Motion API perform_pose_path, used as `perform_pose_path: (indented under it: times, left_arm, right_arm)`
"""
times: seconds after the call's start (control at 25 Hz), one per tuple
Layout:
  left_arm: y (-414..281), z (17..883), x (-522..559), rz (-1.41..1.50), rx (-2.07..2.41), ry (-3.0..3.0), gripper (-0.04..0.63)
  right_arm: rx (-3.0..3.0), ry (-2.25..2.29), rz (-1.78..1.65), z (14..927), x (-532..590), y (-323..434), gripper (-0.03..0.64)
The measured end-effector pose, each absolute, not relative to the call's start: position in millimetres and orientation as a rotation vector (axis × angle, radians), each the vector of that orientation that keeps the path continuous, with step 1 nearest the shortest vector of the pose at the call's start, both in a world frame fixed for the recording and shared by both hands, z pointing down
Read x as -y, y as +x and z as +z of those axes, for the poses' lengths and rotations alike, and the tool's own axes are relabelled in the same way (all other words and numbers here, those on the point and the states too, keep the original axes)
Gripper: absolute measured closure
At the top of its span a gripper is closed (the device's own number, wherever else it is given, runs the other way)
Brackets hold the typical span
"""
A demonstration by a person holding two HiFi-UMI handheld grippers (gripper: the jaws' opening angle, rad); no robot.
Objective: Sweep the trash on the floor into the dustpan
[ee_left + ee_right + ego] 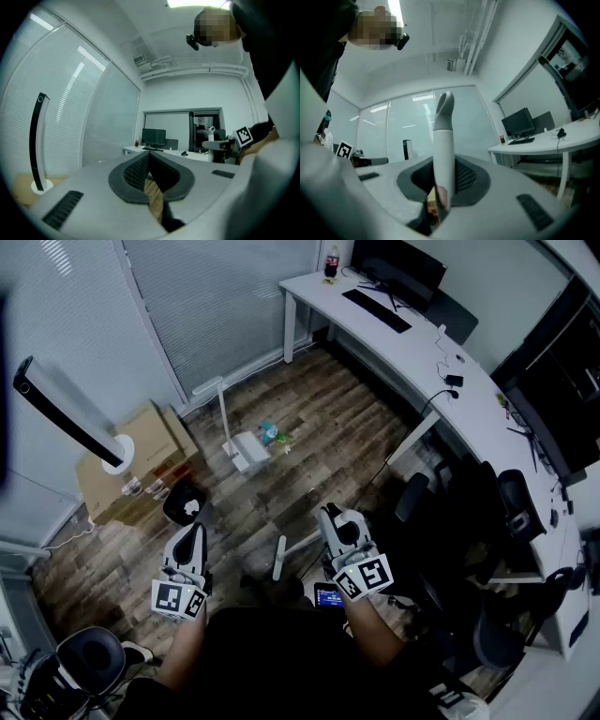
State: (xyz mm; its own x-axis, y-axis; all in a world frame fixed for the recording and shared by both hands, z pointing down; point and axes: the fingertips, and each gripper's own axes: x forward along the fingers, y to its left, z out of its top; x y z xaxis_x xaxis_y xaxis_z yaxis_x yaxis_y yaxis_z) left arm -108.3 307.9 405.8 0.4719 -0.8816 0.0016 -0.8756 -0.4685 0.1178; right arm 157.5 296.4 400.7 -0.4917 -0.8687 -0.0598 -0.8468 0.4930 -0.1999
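In the head view my right gripper (330,515) is shut on a white broom handle (278,559) close in front of the person. The right gripper view shows that handle (444,140) standing upright between the jaws of the right gripper (442,174), its grey tip on top. My left gripper (190,527) is held level at the left, shut and empty; its pads (138,169) meet in the left gripper view. A white dustpan (247,450) with an upright handle stands farther off on the wood floor. Small green and blue trash (272,434) lies beside it.
A cardboard box (141,460) and a black bin (185,503) stand left of the dustpan. A long white desk (412,343) with a monitor curves along the right wall, with black office chairs (511,507) beside it. A chair base (89,657) sits at lower left.
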Motion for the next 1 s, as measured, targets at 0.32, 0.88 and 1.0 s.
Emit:
perform_pose_path:
  times: [0.32, 0.88, 1.0]
  left_arm:
    - [-87.1, 406.3, -319.3, -0.098, 1.419, 2.654, 0.6]
    - [-60.3, 404.3, -334.5, -0.03, 1.309, 2.742, 0.6]
    - [-49.3, 402.4, -336.2, -0.049, 1.307, 2.73, 0.6]
  right_arm:
    - [-2.628, -1.535, -0.192, 394.6, -316.1, 152.4, 0.558]
    - [-2.629, -1.602, -0.118, 388.8, -330.1, 186.7, 0.557]
    - [-2.616, -1.604, -0.119, 388.1, -332.1, 200.5, 0.557]
